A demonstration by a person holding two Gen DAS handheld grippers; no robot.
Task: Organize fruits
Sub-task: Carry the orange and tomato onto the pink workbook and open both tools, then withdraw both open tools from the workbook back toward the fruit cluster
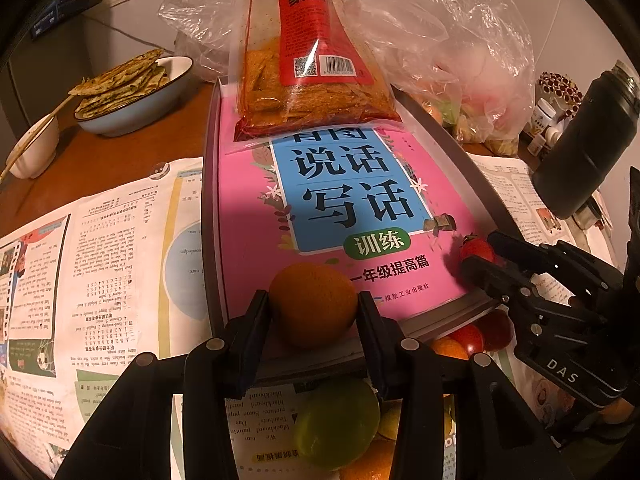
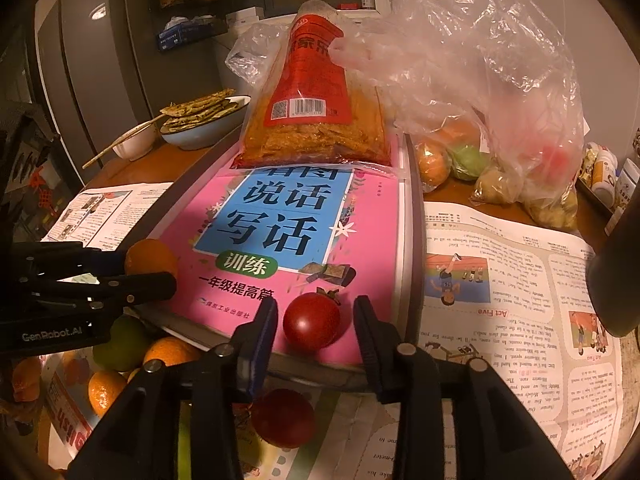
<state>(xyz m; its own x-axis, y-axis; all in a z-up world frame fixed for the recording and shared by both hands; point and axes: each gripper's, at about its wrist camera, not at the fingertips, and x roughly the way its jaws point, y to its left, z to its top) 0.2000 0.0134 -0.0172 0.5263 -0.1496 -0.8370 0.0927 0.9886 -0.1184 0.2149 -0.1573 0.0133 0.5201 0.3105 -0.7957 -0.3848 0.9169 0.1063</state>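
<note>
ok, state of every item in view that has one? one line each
left claw: shut on the orange
orange: gripped, over the pink book's near edge
right claw: open, tomato between its fingers, gaps either side
tomato: resting on the pink book, not gripped
pink book: closed, flat in the tray
snack packet: lying on the book's far end
plastic bag: crumpled, fruit inside

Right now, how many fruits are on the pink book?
2: an orange at its near-left corner in the left gripper, a tomato by its near edge inside the open right gripper. The snack bag may hide more.
</note>
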